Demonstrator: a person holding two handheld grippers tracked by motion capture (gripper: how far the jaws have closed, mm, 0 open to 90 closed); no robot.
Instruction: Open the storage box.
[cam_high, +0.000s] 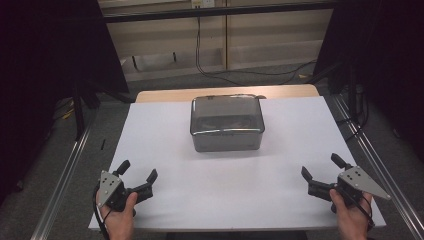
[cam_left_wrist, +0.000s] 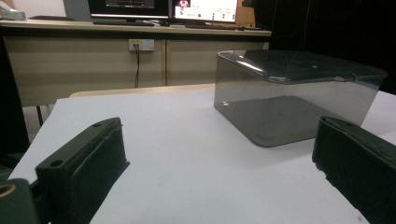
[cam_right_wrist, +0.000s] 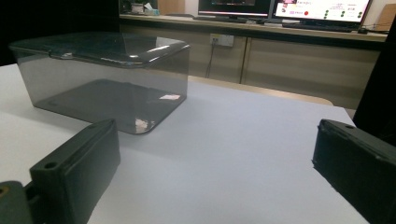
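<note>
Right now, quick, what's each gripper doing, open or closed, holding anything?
Left gripper: open, holding nothing.
Right gripper: open, holding nothing.

Lab or recording room, white-topped table (cam_high: 165, 150) standing between metal rails (cam_high: 65, 175) and dark curtains (cam_high: 45, 75), lit monitors (cam_right_wrist: 322, 9) glowing on a long beige counter (cam_left_wrist: 116, 32), wall sockets (cam_left_wrist: 141, 45) feeding hanging cables (cam_high: 200, 50), grey carpet (cam_high: 200, 82) running underneath.
</note>
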